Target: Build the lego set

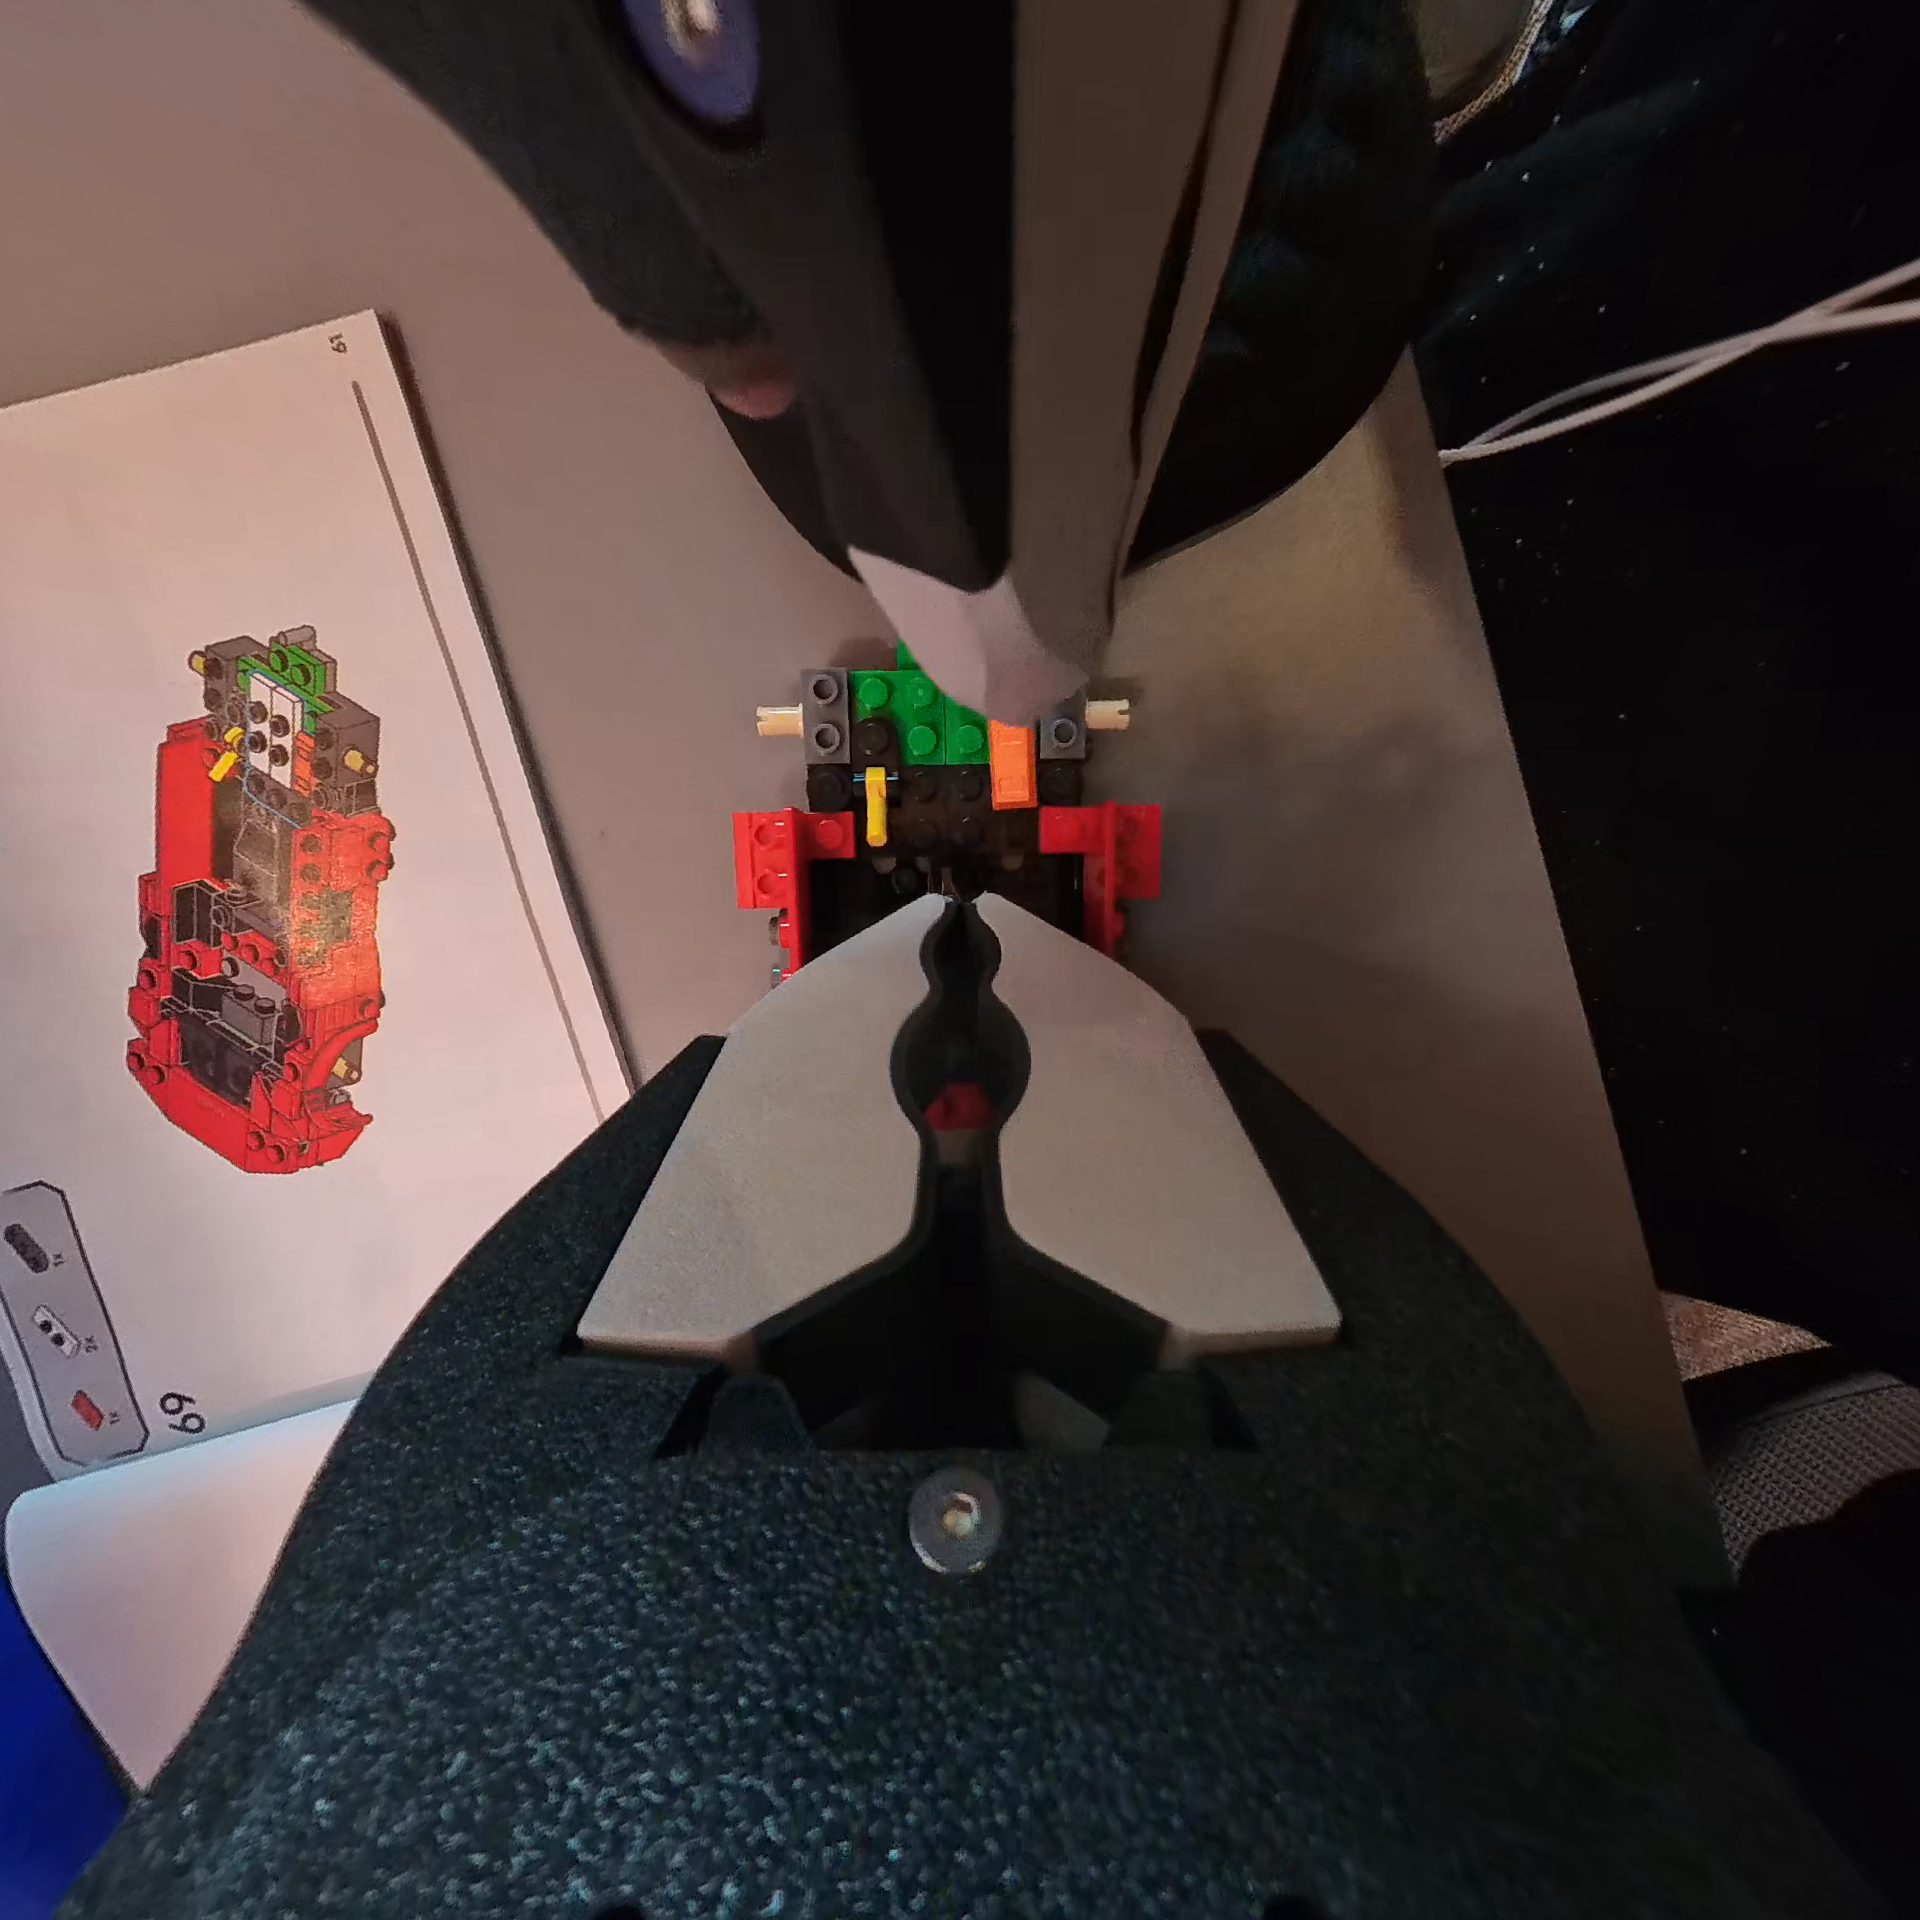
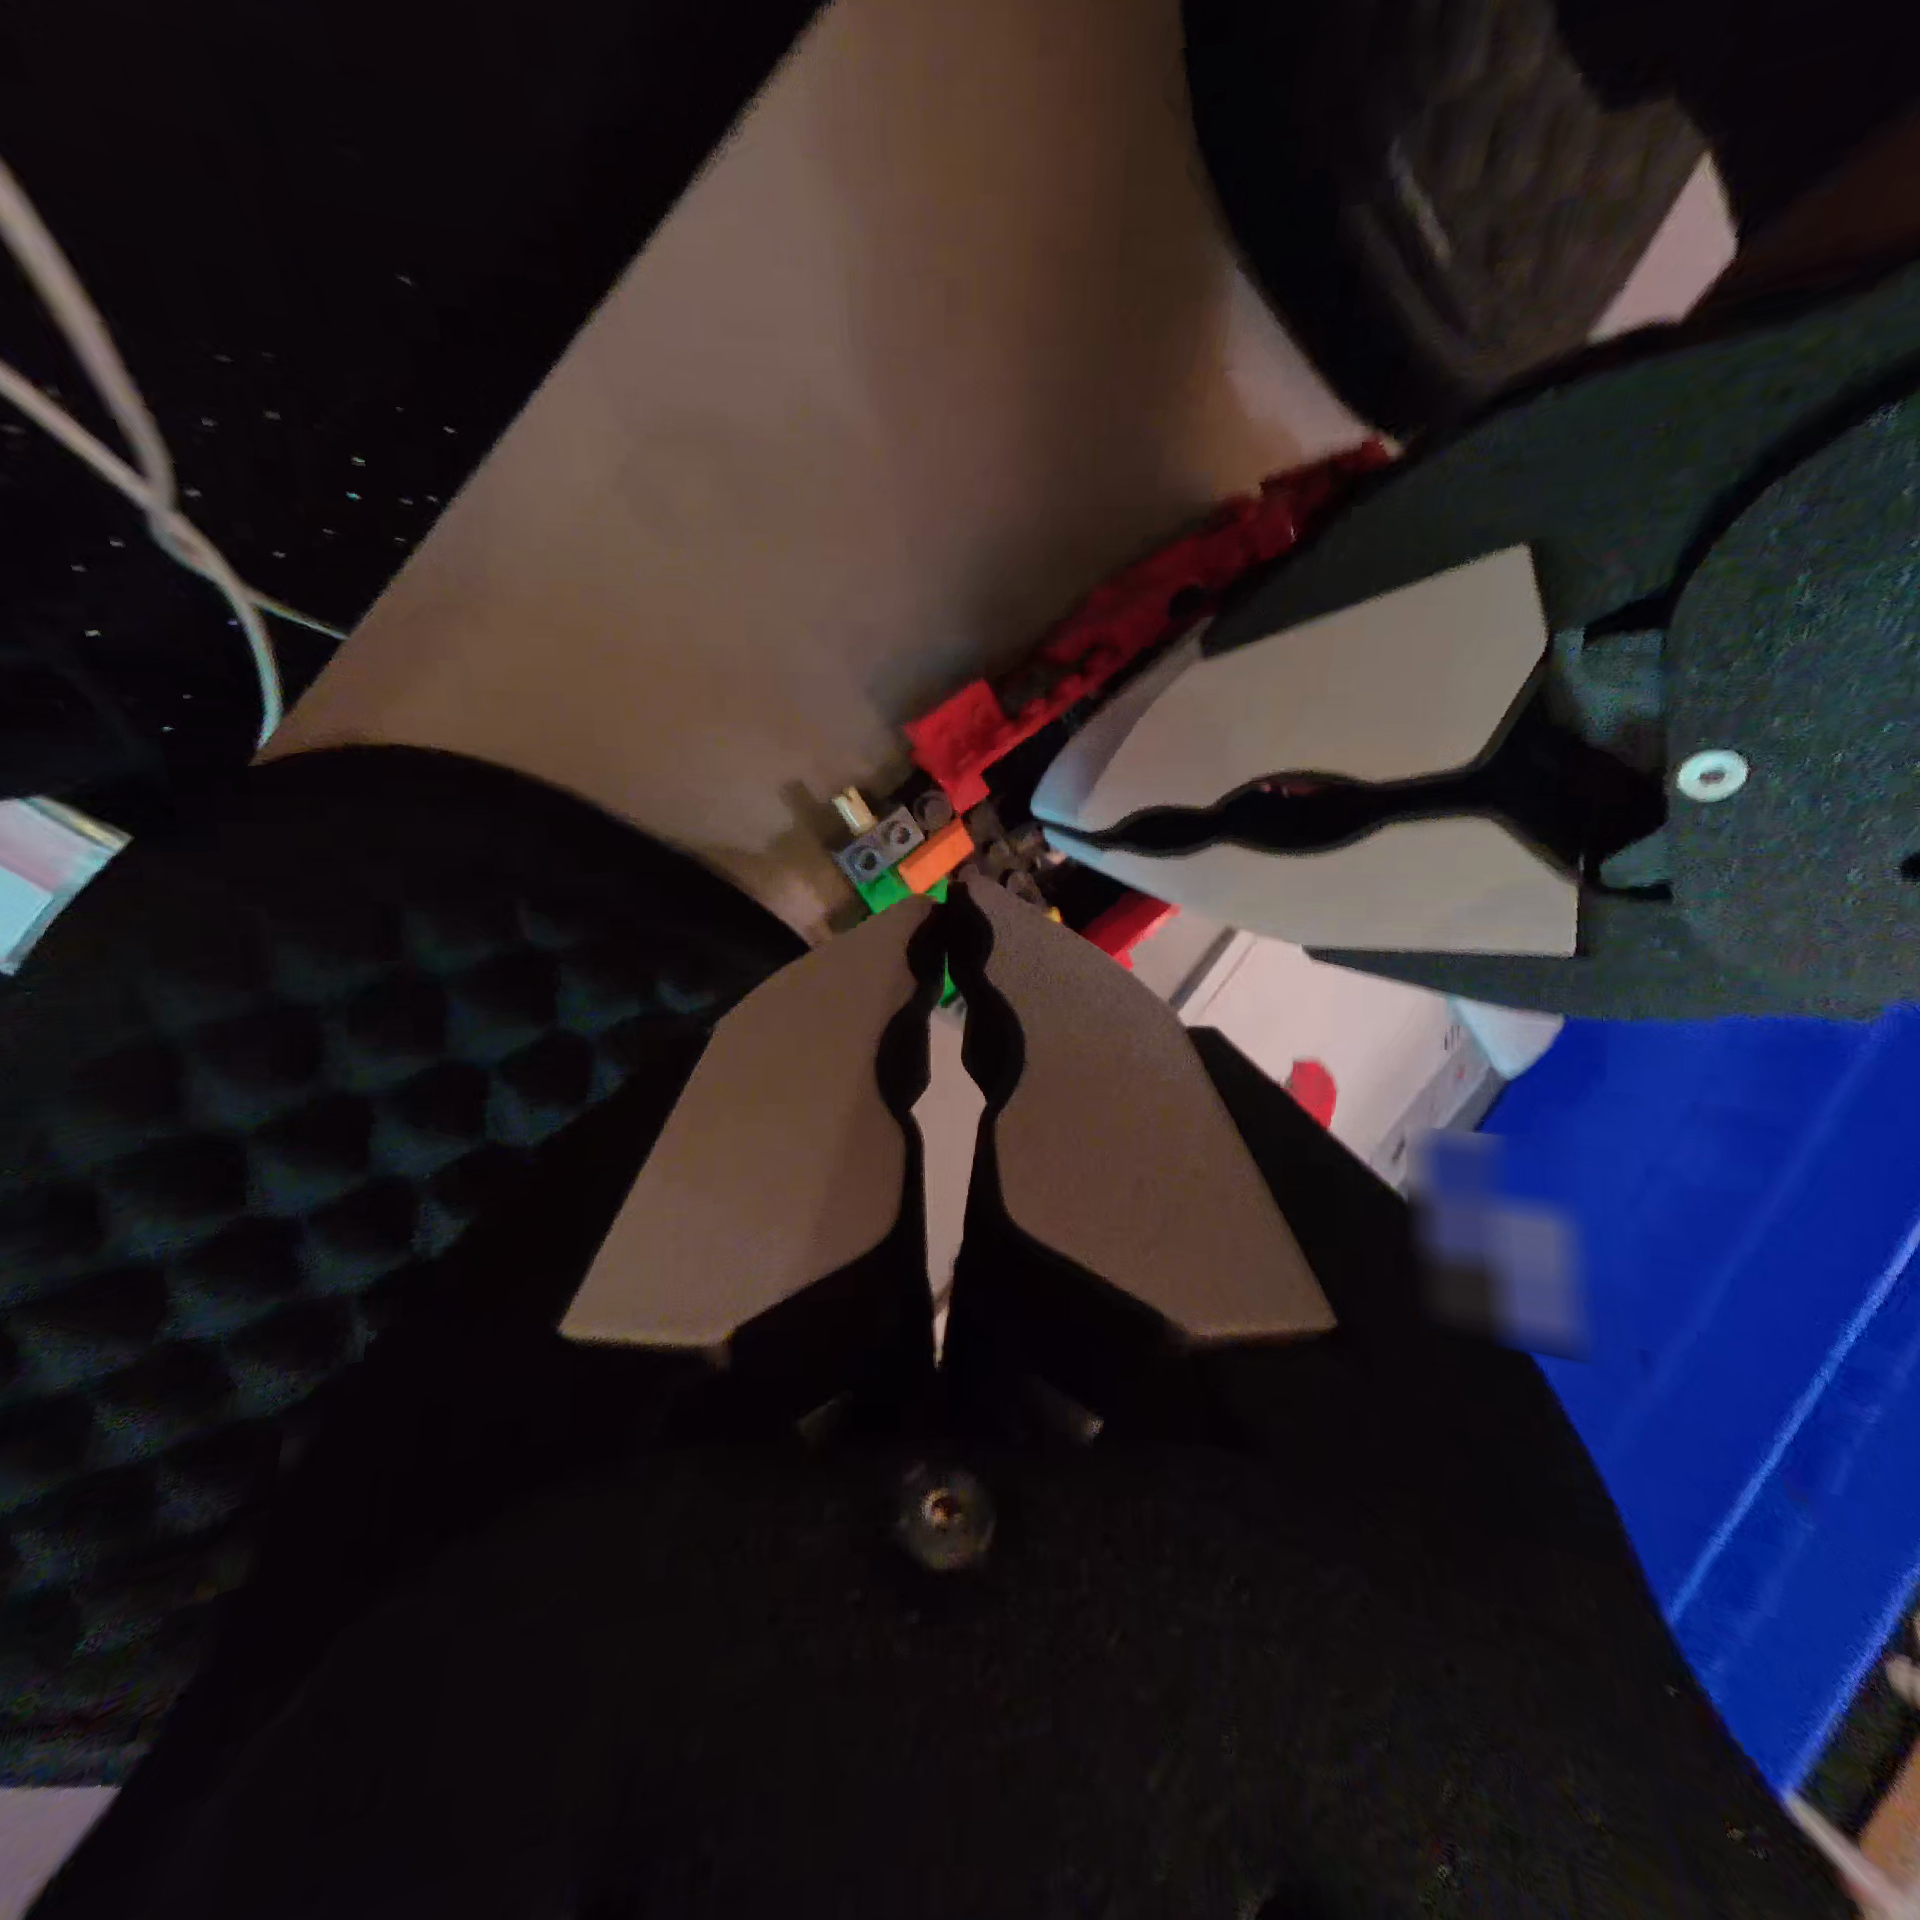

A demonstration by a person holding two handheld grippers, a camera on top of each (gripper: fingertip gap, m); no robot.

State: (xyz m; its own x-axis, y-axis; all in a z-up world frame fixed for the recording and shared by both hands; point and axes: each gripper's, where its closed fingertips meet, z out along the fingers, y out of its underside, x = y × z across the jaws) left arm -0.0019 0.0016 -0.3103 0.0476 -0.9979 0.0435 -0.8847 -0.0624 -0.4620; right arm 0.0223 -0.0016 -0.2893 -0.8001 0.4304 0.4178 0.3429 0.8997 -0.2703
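Two hand-held grippers meet at the half-built red, black and green brick car (image 1: 940,821).

Left wrist view: left hand-held gripper (image 1: 954,902) pinches its cabin; open instruction booklet (image 1: 260,831) lies beside.

Right wrist view: right hand-held gripper (image 2: 948,902), nearly closed, nips the green end (image 2: 883,891). Judged: seating a piece; next, press squarely.

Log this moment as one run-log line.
left gripper: shut on lego car | right gripper: shut at green bricks | instruction booklet: open alongside
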